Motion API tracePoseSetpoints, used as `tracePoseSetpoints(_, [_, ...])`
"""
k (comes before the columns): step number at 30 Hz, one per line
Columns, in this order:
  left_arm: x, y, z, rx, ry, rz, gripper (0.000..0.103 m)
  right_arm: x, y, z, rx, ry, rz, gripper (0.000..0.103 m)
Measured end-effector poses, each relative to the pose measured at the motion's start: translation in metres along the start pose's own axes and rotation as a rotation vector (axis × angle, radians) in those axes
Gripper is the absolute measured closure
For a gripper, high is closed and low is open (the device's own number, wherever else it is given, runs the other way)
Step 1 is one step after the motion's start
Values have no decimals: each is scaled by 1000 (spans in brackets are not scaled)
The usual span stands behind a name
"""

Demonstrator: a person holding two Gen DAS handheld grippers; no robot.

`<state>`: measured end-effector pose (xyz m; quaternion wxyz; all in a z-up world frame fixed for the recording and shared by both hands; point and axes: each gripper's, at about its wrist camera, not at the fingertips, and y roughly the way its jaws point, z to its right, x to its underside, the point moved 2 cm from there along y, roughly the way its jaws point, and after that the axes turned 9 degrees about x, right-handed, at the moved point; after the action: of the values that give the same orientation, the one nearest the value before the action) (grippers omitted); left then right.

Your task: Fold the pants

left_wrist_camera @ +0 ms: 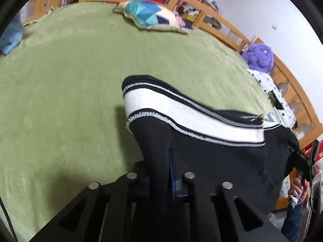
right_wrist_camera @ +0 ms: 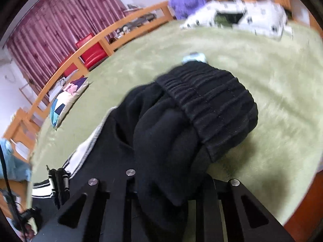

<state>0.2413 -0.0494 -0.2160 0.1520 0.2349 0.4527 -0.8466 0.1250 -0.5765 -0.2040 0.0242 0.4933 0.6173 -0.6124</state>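
Your left gripper (left_wrist_camera: 159, 183) has its fingers drawn narrow and clamped on a fold of the black pants (left_wrist_camera: 212, 157); the cloth rises from between them and spreads ahead and to the right, lifted above the green blanket (left_wrist_camera: 70, 80) on the bed. The white side stripe (left_wrist_camera: 181, 113), edged in black and white trim, runs across the cloth just beyond your fingers. Far to the right, past the edge of the pants, a hand (left_wrist_camera: 299, 187) holds the other gripper. Your right gripper (right_wrist_camera: 171, 189) is likewise pinched tight on black cloth of the pants (right_wrist_camera: 161, 141), which bunches thickly between its fingers. The ribbed elastic waistband (right_wrist_camera: 212, 109) lies just ahead and to the right of them, draped toward the blanket (right_wrist_camera: 262, 70). Left of those fingers, the white stripe (right_wrist_camera: 84, 151) trails away. A patchwork pillow (left_wrist_camera: 149, 16) and a purple plush toy (left_wrist_camera: 258, 56) sit well beyond, near the wooden bed rail (left_wrist_camera: 222, 22).
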Motion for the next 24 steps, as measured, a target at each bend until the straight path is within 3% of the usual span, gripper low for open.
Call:
tracePoseSetpoints(11, [-29,-60,-2,119,25,90,93,-26,-90,-106,-27,-81,134,85])
tracePoseSetpoints(19, [-48,-146,-64,26,16,203,93,-8,-113,-206,-184,-169,122,86])
tracePoseSetpoints(21, [-51,-165,-83,-17,14,219,93,2,-108,-225,-244,-166,101,86])
tracePoseSetpoints(24, [-50,-179,-118,-83,-18,215,93,26,-86,-240,-264,-183,49,86])
